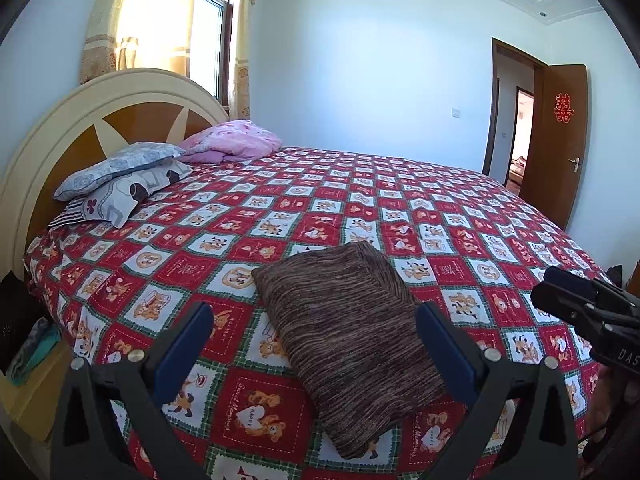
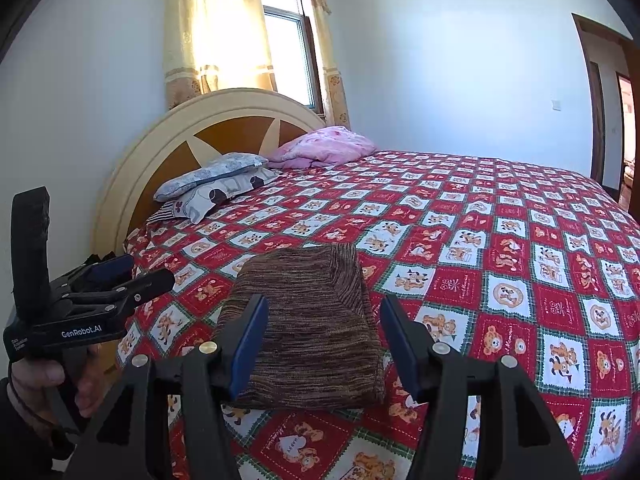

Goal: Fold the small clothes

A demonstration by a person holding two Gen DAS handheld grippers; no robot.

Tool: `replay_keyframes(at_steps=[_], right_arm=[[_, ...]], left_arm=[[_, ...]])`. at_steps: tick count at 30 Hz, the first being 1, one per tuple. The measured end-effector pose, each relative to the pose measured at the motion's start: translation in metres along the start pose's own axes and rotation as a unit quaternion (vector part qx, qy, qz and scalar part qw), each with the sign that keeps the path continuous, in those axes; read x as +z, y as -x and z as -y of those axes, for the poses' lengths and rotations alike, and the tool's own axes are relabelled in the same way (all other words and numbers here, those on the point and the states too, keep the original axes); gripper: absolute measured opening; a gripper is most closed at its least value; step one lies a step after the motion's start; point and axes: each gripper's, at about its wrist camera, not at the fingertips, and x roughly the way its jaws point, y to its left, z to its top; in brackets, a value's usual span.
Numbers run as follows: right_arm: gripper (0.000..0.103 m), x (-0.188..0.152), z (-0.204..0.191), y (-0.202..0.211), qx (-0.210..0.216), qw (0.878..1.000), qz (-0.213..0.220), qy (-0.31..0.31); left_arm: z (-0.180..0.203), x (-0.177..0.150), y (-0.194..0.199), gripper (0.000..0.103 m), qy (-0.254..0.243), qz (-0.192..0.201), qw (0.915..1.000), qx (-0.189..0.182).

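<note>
A brown striped knit garment [image 1: 348, 340] lies folded into a compact rectangle near the front edge of the bed; it also shows in the right wrist view [image 2: 316, 328]. My left gripper [image 1: 314, 324] is open and empty, held above and just short of the garment, its blue pads wide apart. My right gripper [image 2: 324, 320] is open and empty too, hovering over the garment's near end. The right gripper shows from the side in the left wrist view [image 1: 580, 304]. The left gripper shows at the left of the right wrist view [image 2: 120, 276].
The bed [image 1: 460, 216] has a red checked cartoon-bear sheet. Two grey patterned pillows [image 1: 120, 176] and a pink quilt [image 1: 232, 140] lie by the cream headboard [image 1: 100, 112]. A bedside stand with cloth [image 1: 32, 360] is at the left. A brown door [image 1: 556, 140] stands open at the right.
</note>
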Motion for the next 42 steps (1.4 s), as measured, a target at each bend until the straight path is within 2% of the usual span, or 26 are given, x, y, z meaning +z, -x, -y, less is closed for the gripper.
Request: replay_keyframes(at_steps=[12,21,42], right_arm=[[0.061,0.003,-0.006,0.01,-0.004,1.0,0.021,0.01],[0.062,0.006,-0.013,0.022,-0.005,0.999,0.044,0.023],[0.063,0.007,-0.016,0.024,-0.002,0.999,0.046,0.025]], left_arm=[[0.005,0.001,-0.002,0.103,0.001,-0.012,0.9999,-0.006],[0.008,0.003,0.001,0.103,-0.006,-0.007,0.9999,0.006],[0.007,0.004,0.002,0.103,-0.009,-0.005,0.9999,0.013]])
